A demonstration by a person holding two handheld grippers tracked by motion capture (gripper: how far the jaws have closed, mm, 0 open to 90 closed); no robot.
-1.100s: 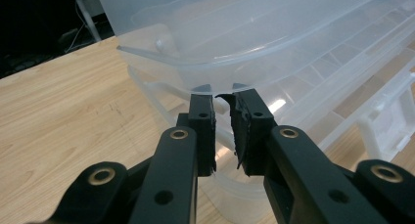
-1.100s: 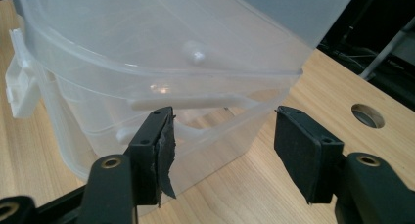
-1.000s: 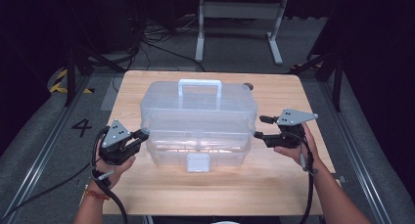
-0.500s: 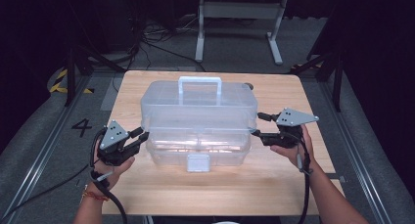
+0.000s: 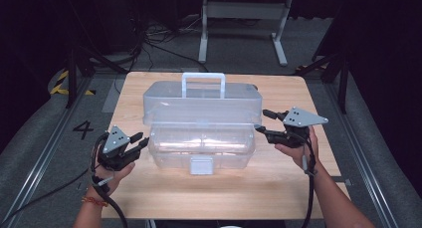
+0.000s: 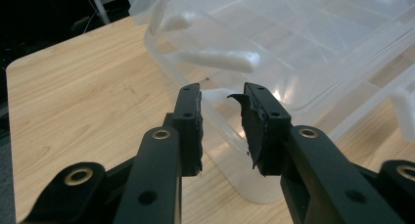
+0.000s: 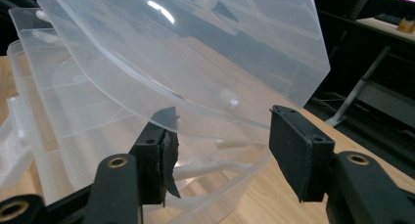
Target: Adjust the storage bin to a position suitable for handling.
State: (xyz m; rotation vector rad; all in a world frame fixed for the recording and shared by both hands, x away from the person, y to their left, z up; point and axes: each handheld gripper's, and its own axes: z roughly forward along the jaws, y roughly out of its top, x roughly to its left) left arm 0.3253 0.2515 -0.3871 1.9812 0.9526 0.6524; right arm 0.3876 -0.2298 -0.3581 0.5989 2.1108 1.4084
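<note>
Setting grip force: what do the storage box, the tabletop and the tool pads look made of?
Storage box: clear, glossy plastic, likely thin; the table shows through and it glints. Its handle looks milkier, frosted. Tabletop: light wood or wood-look laminate, matte, grain lines visible. Tool pads: matte black, probably rubber or foam; edges look frayed.

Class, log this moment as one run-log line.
left claw: open, beside clear box | right claw: open, at box's right end | box: on table
</note>
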